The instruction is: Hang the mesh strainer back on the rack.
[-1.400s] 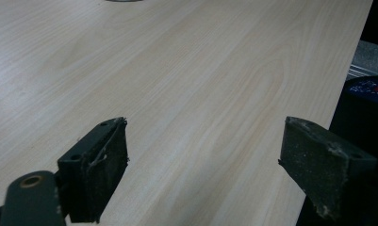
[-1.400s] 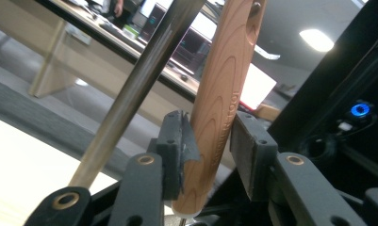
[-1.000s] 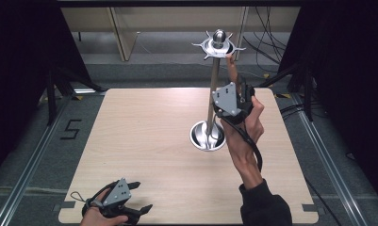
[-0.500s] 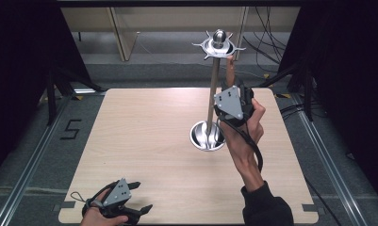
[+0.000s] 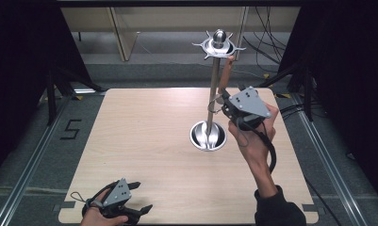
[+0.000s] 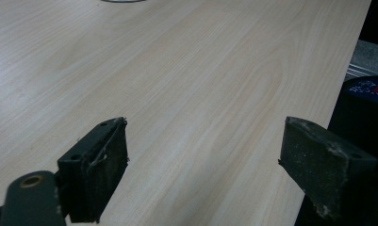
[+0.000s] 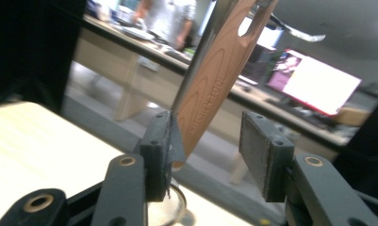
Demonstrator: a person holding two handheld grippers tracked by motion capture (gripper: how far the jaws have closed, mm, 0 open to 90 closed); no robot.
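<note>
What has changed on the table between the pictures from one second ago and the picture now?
Very little. The right gripper has drifted slightly toward the person along the wooden-handled utensil hanging from the metal stand; now its jaws stand open around the handle, not clamped on it. The stand, the utensil and the left gripper, open near the table's front edge, stayed where they were.

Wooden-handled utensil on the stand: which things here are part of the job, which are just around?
In the job:
wooden-handled utensil
metal stand
right tool, open around the handle

Just around:
left tool, open, idle
table
</note>
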